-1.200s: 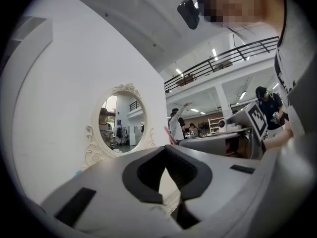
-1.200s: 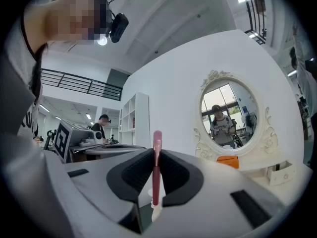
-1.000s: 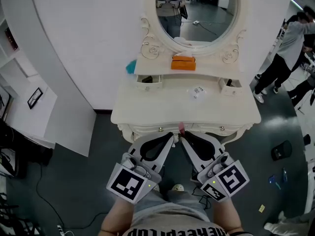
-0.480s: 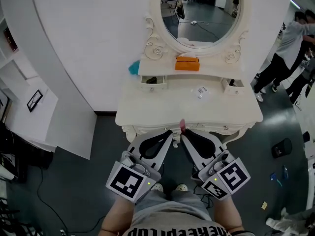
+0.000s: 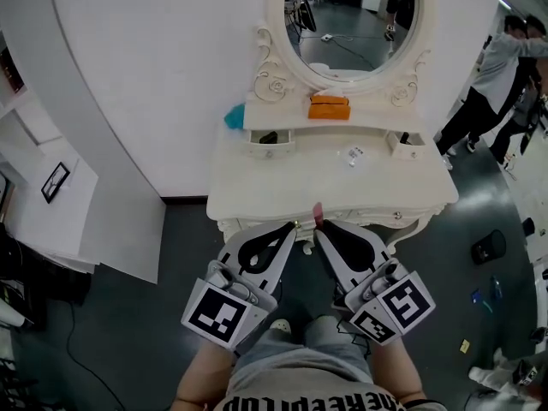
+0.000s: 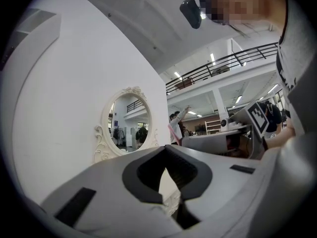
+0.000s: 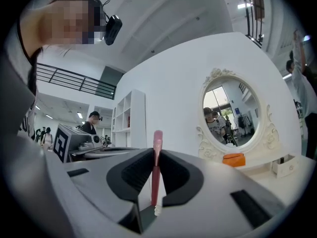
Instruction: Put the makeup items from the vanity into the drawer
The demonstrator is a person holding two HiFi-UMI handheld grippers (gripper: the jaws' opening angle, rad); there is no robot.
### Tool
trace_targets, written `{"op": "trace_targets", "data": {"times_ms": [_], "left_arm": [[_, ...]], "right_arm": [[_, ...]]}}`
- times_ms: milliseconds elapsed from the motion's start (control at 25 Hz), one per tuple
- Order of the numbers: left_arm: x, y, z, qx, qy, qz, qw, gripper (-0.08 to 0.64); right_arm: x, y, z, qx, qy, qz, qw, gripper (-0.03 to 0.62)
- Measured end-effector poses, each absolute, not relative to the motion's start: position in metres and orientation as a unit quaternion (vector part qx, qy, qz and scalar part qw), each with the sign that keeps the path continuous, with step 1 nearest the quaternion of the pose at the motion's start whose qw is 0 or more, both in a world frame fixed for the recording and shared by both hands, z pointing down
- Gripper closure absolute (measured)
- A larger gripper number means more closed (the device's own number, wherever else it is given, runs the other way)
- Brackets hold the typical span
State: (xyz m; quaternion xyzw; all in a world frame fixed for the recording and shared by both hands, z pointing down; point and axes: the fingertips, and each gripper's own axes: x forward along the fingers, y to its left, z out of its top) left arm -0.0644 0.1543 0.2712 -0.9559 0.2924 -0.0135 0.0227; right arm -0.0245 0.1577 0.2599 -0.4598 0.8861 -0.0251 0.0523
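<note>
A thin pink makeup stick (image 5: 318, 215) stands upright between the jaws of my right gripper (image 5: 319, 229), which is shut on it just before the front edge of the white vanity (image 5: 257, 191). In the right gripper view the pink stick (image 7: 157, 170) runs up the middle of the right gripper (image 7: 156, 150). Beside it, my left gripper (image 5: 294, 229) has its tips together and holds nothing; the left gripper (image 6: 166, 148) shows the same in its own view. On the vanity top lies a small pale item (image 5: 354, 154). An orange item (image 5: 330, 108) rests on the shelf under the mirror (image 5: 355, 15).
Two small drawers sit on the vanity top: the left one (image 5: 267, 139) is open with something dark inside, and the right one (image 5: 404, 141) is open too. A teal object (image 5: 233, 116) sticks out at the shelf's left end. People (image 5: 501, 75) stand at the right.
The head view has drifted, so the vanity sits a little further right and nearer. Both grippers keep their pose, and the pink stick stays in the right one.
</note>
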Motion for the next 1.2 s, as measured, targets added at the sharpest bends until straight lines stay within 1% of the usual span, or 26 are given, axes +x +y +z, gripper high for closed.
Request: {"op": "trace_targets", "data": {"times_ms": [520,1200], "left_arm": [[-0.053,0.117,0.280,-0.955,0.297,-0.013,0.012,0.546],[0.001,0.026,0.282,-0.937,0.348,-0.022,0.005,0.546]], "right_arm": [[-0.012,0.121,0.267,-0.467,0.883,-0.028,0.041,0.529],[0.040,0.027,0.267,-0.413,0.909,-0.036,0.040,0.529]]}}
